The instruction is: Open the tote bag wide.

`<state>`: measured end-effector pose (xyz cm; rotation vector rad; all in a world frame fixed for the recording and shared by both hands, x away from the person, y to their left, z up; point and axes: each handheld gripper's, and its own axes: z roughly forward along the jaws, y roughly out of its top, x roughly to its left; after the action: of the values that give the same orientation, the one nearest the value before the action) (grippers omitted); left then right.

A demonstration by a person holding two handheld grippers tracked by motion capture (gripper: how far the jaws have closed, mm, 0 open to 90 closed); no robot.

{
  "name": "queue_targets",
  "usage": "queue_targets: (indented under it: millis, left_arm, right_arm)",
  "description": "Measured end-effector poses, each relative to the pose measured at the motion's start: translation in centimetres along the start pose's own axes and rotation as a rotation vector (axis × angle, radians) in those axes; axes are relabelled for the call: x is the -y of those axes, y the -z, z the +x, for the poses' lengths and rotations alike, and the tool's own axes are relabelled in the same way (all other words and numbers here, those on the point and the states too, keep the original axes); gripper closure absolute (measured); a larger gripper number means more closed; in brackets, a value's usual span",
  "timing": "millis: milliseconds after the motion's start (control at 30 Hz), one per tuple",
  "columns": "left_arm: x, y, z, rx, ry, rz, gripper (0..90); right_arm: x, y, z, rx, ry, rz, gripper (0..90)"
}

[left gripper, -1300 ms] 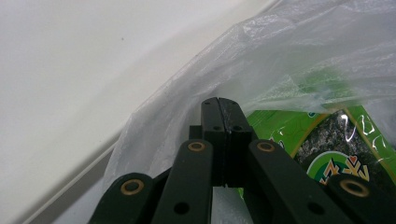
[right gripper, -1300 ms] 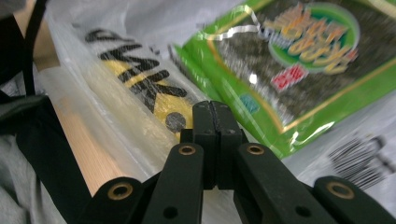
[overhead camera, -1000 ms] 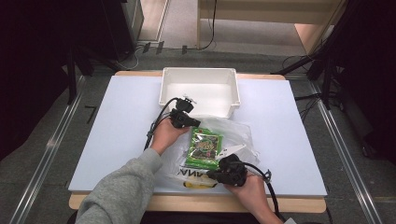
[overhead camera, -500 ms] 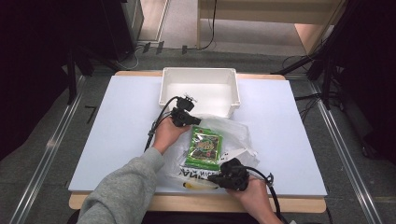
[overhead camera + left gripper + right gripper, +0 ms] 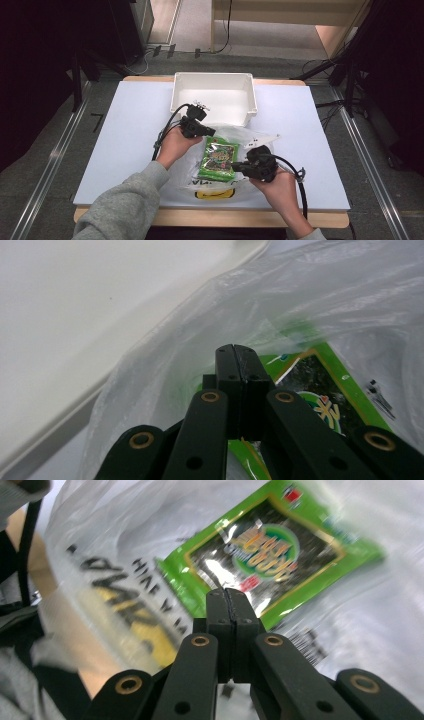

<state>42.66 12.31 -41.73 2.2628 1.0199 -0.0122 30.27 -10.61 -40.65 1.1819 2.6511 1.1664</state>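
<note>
Grey floor with metal rails and dark stands rings the pale blue rectangular tabletop (image 5: 125, 135), which fills the middle of the high view on a wooden frame; toward the upper centre of that surface stands a white rectangular plastic bin (image 5: 214, 86), open at the top; just below it, at the centre of the frame, lies a crumpled clear plastic bag with black and yellow print (image 5: 215, 187), its upper edge close against the bin's near wall; inside the bag, seen through the film, lies a flat green snack packet with a dark printed panel (image 5: 218, 158), running up and down the frame between the two hands; a grey sleeve comes in from the lower left and a bare forearm from the lower right; the left gripper (image 5: 209, 133), black with a trailing cable, sits at the packet's upper left corner, and in the left gripper view its jaws stand pressed together with bag film bunched about the tips (image 5: 235, 357), though whether film is pinched between them cannot be told; the right gripper (image 5: 238, 165) sits at the packet's right edge, and in the right gripper view its jaws meet flush above the packet's lower edge (image 5: 227, 600), nothing visible between them.
</note>
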Motion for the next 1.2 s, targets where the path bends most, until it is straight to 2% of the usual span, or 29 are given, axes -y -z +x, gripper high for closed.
queue_targets:
  millis: [33, 200, 267, 367, 400, 600, 633, 733, 867, 1000, 1200]
  left_arm:
    - [0.2, 0.3, -0.4, 0.009, -0.004, -0.007, 90.0]
    - [1.1, 1.2, -1.2, 0.025, -0.007, -0.023, 90.0]
    - [1.8, 1.5, -1.8, 0.033, -0.009, -0.031, 90.0]
    - [2.3, 1.7, -2.3, 0.032, -0.018, -0.033, 90.0]
    - [2.7, 1.8, -2.7, 0.041, -0.021, -0.034, 90.0]
    - [4.0, 1.7, -3.7, 0.057, -0.016, -0.045, 90.0]
    - [4.4, 1.5, -4.1, 0.064, -0.016, -0.037, 90.0]
    - [4.9, 1.1, -4.6, 0.071, -0.024, -0.028, 90.0]
    - [5.2, 0.7, -5.0, 0.081, -0.031, -0.023, 90.0]
    - [5.4, 0.4, -5.5, 0.077, -0.041, -0.018, 90.0]
    - [5.8, 0.0, -6.4, 0.093, -0.049, -0.015, 90.0]
  right_arm:
    - [-0.9, -0.1, -0.4, 0.013, -0.001, -0.008, 90.0]
    - [-2.3, -0.6, -1.2, 0.026, -0.011, -0.011, 90.0]
    - [-3.2, -1.4, -1.8, 0.048, -0.035, 0.0, 90.0]
    - [-3.6, -2.1, -2.2, 0.052, -0.044, 0.0, 90.0]
    - [-3.8, -2.9, -2.6, 0.056, -0.061, 0.002, 90.0]
    - [-3.6, -4.4, -3.3, 0.094, -0.078, 0.026, 90.0]
    - [-3.4, -4.9, -3.8, 0.111, -0.077, 0.035, 90.0]
    - [-3.2, -5.2, -4.2, 0.114, -0.09, 0.04, 90.0]
    - [-3.3, -5.8, -4.9, 0.141, -0.091, 0.048, 90.0]
    - [-3.4, -6.0, -5.4, 0.157, -0.099, 0.037, 90.0]
    - [-3.5, -6.0, -6.2, 0.174, -0.113, 0.016, 90.0]
